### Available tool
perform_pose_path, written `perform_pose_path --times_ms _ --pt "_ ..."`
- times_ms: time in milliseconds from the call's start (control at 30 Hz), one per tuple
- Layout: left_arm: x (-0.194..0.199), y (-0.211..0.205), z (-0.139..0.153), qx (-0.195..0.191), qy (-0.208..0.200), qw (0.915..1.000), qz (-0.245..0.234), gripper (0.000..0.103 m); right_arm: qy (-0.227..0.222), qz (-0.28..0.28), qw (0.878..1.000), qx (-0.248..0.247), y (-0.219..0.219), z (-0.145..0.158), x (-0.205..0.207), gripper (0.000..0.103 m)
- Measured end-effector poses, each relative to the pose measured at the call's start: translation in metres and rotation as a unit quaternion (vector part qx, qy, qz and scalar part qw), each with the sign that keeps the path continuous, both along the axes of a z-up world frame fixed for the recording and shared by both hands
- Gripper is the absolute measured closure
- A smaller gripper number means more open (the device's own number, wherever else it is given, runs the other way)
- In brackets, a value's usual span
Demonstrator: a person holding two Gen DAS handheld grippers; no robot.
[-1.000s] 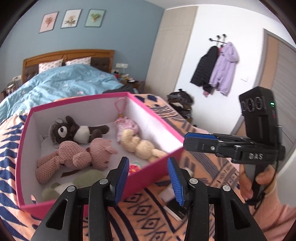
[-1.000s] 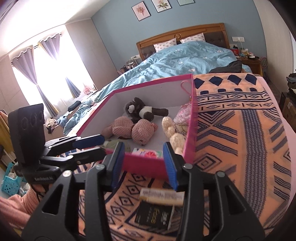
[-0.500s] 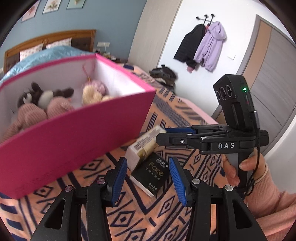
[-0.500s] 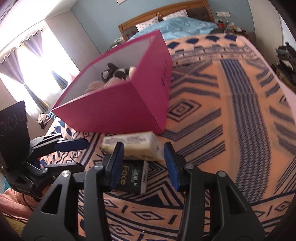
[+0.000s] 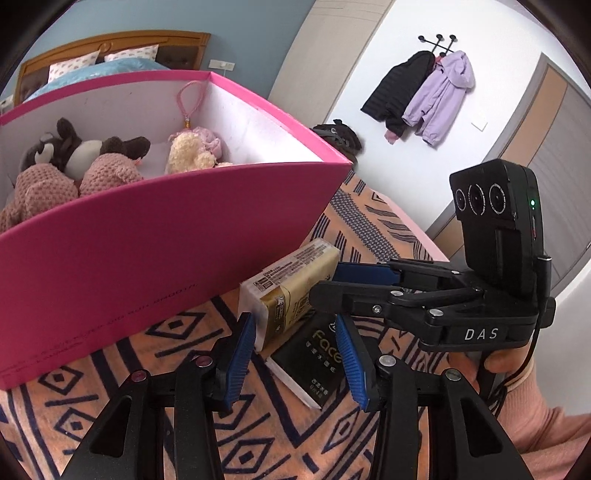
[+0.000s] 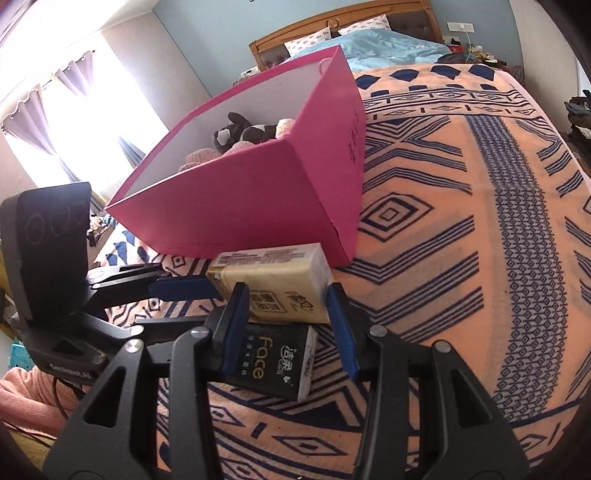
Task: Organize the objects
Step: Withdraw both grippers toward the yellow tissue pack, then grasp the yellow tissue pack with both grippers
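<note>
A pink box [image 5: 155,236] [image 6: 258,199] with white inner walls holds several plush toys [image 5: 74,166] [image 6: 247,133] on the patterned blanket. In front of it a beige tissue pack [image 5: 291,288] [image 6: 280,284] lies partly on a black "Face" tissue pack [image 5: 314,365] [image 6: 273,362]. My left gripper [image 5: 295,354] is open, low over the blanket, its fingers either side of the two packs' near ends. My right gripper [image 6: 286,325] is open, its blue pads flanking the beige pack without closing on it. Each gripper shows in the other's view [image 5: 424,302] [image 6: 122,291].
The orange and navy patterned blanket [image 6: 461,221] spreads wide to the right of the box. A blue-covered bed with wooden headboard [image 6: 369,33] stands behind. Jackets [image 5: 424,92] hang on the far wall. A bright curtained window [image 6: 74,110] is at the left.
Both grippers have dropped from above the box and moved in low toward the two tissue packs in front of it. The packs now lie between the right gripper's pads.
</note>
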State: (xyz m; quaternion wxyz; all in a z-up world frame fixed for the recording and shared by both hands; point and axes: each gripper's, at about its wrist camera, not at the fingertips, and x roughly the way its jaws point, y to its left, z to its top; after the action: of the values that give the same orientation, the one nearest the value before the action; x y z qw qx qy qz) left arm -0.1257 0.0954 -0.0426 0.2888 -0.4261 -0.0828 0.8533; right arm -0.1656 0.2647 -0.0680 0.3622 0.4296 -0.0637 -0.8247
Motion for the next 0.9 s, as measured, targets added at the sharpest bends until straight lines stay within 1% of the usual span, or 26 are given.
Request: perform_pose_path --times_ms 67,200,333,400,433,533,600,800,900 --pt "0.002 -0.001 0.004 0.001 0.004 1.0000 0.000 0.058 -0.002 0.003 1.000 -0.003 0.000 0.003 0.003 0.056" --pt "0.013 -0.007 0.014 0.005 0.003 1.0000 -0.008 0.058 0.009 0.017 1.000 -0.005 -0.002 0.018 0.018 0.056" --pt "0.026 -0.006 0.021 -0.002 0.001 0.9998 -0.020 0.058 0.019 0.035 0.999 0.004 -0.005 0.029 0.032 0.056" --pt "0.031 -0.005 0.023 0.001 -0.002 0.9997 -0.025 0.058 0.018 0.042 0.999 0.008 -0.005 0.032 0.040 0.056" --pt "0.033 -0.005 0.023 0.004 -0.006 0.9996 -0.029 0.056 0.015 0.044 0.999 0.009 -0.003 0.032 0.043 0.056" --pt "0.040 -0.003 0.023 0.015 -0.014 0.9988 -0.044 0.056 0.006 0.049 0.999 0.015 0.000 0.028 0.048 0.056" --pt "0.040 -0.001 0.021 0.011 -0.015 0.9987 -0.047 0.056 -0.002 0.048 0.999 0.019 0.002 0.023 0.047 0.056" --pt "0.033 0.003 0.006 0.006 -0.036 0.9987 -0.035 0.056 -0.024 0.032 0.999 0.017 0.003 0.006 0.039 0.056" --pt "0.034 0.000 0.003 0.008 -0.042 0.9986 -0.031 0.056 -0.022 0.030 0.999 0.012 0.003 0.004 0.039 0.056"
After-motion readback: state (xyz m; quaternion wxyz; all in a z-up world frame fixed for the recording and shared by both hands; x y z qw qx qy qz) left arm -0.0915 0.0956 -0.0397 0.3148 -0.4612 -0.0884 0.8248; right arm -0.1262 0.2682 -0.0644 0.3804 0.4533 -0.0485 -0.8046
